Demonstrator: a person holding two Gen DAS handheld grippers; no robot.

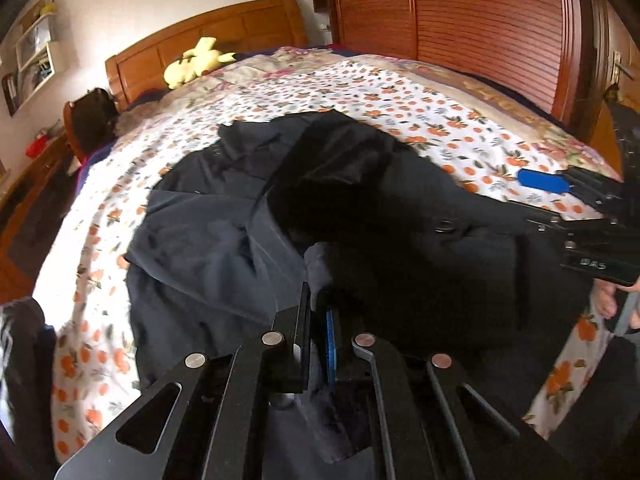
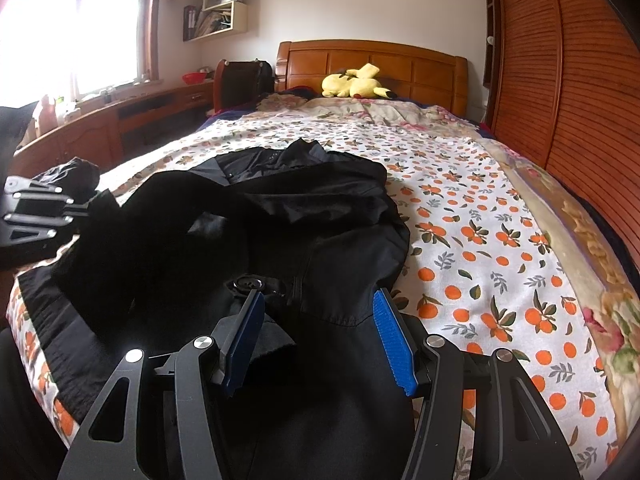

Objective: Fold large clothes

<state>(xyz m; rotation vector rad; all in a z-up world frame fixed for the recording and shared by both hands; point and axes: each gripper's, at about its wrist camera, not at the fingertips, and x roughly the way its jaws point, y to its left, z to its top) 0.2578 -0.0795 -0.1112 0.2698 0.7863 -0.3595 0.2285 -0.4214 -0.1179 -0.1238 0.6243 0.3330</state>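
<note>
Little folding shows: the crumpled black fabric jacket (image 2: 280, 240) sprawls ahead of both jaws. The left gripper (image 1: 320, 316) pinches its fabric shut. The right gripper (image 2: 320, 336) stands half-open, empty, jacket beneath.

Dark jacket (image 2: 328, 240) spread rumpled across the foot of the bed.

It is a large black garment, with a greyer lining or panel showing on its left side in the left wrist view (image 1: 200, 240). It lies mostly flat on the orange-patterned bedspread (image 2: 500, 240), collar end toward the headboard, hem toward the near edge. One part is folded over the middle in a loose heap. A round snap button (image 2: 246, 282) shows near the hem.
</note>
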